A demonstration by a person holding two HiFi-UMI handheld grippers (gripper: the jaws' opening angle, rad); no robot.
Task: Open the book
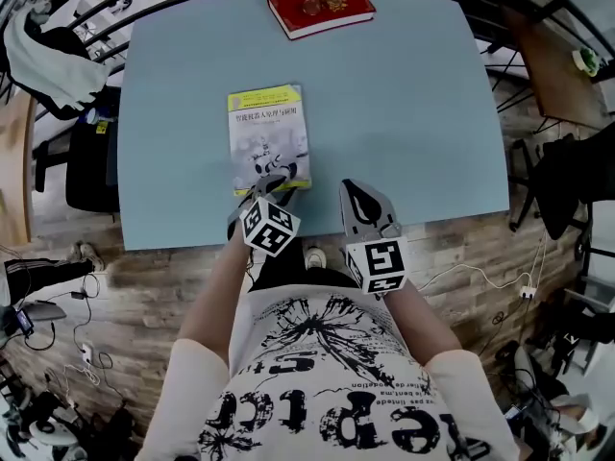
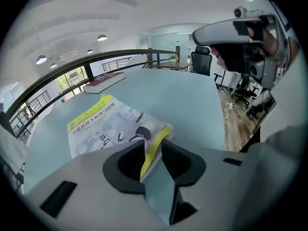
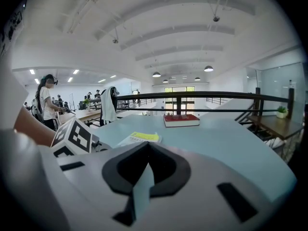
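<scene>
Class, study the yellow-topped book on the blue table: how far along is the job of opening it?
Done: the left gripper is at the book, its cover corner between the parted jaws. In hand: gripping that corner, which seems to curl up slightly but is not clearly clamped. Left: swinging the cover over; the book lies closed, the right gripper idle.

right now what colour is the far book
The far book is red, clearest in head view.

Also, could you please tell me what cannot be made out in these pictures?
Yellow book: near edge, head view, partly behind the left gripper.
Red book: cover print too small in every view.
Yellow book, right gripper view: mostly behind the right gripper.
</scene>
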